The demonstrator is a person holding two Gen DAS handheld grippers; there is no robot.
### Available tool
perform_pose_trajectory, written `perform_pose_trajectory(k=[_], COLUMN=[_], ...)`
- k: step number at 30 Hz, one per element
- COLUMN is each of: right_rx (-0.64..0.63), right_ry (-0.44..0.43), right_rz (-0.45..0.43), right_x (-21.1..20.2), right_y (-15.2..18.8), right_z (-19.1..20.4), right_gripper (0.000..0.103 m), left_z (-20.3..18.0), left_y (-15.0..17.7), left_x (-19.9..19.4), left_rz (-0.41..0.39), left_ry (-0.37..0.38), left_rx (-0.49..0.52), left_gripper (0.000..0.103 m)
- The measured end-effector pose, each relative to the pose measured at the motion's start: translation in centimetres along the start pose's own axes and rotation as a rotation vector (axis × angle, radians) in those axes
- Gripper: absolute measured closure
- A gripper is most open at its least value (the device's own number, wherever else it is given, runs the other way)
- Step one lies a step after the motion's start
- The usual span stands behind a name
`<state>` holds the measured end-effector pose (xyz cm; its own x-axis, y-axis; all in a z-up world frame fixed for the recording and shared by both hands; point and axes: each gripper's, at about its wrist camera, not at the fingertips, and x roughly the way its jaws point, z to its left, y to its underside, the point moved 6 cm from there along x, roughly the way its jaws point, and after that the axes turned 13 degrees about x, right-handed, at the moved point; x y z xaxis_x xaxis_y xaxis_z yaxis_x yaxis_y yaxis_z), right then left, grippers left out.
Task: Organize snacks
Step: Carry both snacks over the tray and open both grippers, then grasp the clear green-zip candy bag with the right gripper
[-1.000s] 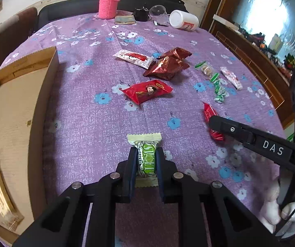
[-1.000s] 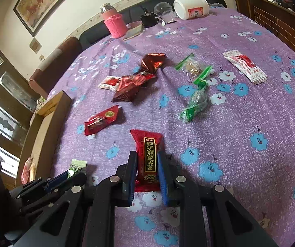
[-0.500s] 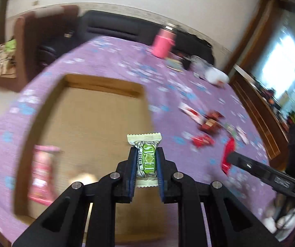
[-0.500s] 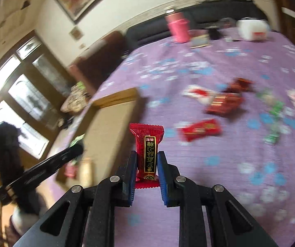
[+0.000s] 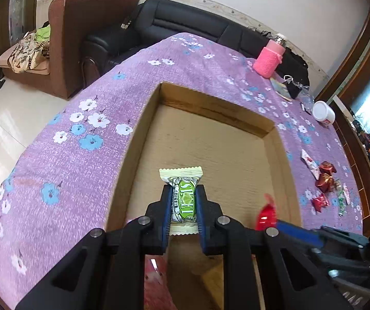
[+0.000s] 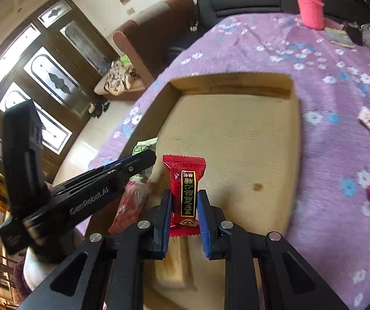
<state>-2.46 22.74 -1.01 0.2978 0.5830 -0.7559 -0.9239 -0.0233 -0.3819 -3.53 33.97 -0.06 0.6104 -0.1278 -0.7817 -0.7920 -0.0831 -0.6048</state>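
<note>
My left gripper [image 5: 184, 201] is shut on a green and cream snack packet [image 5: 183, 199], held over the open cardboard box [image 5: 210, 139]. My right gripper [image 6: 184, 204] is shut on a red snack packet with gold lettering [image 6: 186, 191], also above the box [image 6: 236, 134]. In the right wrist view the left gripper [image 6: 146, 159] reaches in from the left with the green packet's end [image 6: 143, 146] showing. In the left wrist view the red packet [image 5: 266, 214] appears at the lower right. A pink packet [image 5: 156, 279] and a tan packet [image 6: 174, 261] lie in the box's near end.
Several loose snacks [image 5: 324, 183] lie on the purple flowered tablecloth [image 5: 55, 160] right of the box. A pink-sleeved bottle [image 5: 269, 59], a white jar [image 5: 323, 111] and small items stand at the far end. A black sofa [image 5: 185, 28] and brown armchair [image 5: 81, 25] lie beyond.
Both grippers have carried their packets left from the snack-strewn cloth to above the cardboard box. The grips on both packets have stayed the same.
</note>
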Motion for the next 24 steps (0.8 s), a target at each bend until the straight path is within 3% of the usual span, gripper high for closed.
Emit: perform_pose_trajectory(k=[5,7,11,12,14,16,17,18,20,22,24], right_rx=[0.036,0.062,0.046,0.041,0.021,-0.007,-0.009,0.004,0.07,0.19,0.282], right_ry=[0.022,-0.005,-0.024,-0.03,-0.016,0.033,0.055,0.082,0.171,0.182,0.172], right_rz=[0.032,0.047,-0.005,-0.037,-0.119,-0.214,-0.256,-0.3,-0.33,-0.304,-0.28], right_x=[2.9,3.0,0.4,-1.0,-4.4,-7.9,-9.5,-11.0,-12.9,-13.8,-13.8], right_y=[-0.4,-0.4,-0.6,-0.9,-1.4,-1.7,-1.8,-2.0,-2.2,-2.2,-1.9], right_z=[-0.4,-0.7,-0.5,-0.6,-1.5,-3.3,-4.5,-6.4,-10.5,-15.4,-18.6], right_gripper=[0.081,0.081,0.081,0.081,0.079,0.06,0.035,0.024,0.024,0.03,0.049], left_z=[0.5,0.6,0.6,0.4,0.1,-0.9,-1.6,-2.5,-4.3,-6.4,-8.5], left_y=[0.1,0.3,0.4,0.4,0.3,0.4,0.6,0.7,1.2,1.9,2.7], left_x=[0.6,0.3,-1.0,-1.7,-3.0,-5.1,-6.2,-7.4,-8.5,-9.2,-9.0], left_rz=[0.016,0.015,-0.011,-0.023,-0.043,-0.081,-0.111,-0.145,-0.176,-0.197,-0.182], left_ry=[0.002,0.017,0.025,0.028,0.025,0.035,0.054,0.083,0.145,0.204,0.237], left_rx=[-0.022,-0.034,-0.06,-0.068,-0.079,-0.087,-0.086,-0.083,-0.076,-0.066,-0.05], left_gripper=[0.085,0.081,0.059,0.057,0.042,0.027,0.022,0.022,0.022,0.022,0.022])
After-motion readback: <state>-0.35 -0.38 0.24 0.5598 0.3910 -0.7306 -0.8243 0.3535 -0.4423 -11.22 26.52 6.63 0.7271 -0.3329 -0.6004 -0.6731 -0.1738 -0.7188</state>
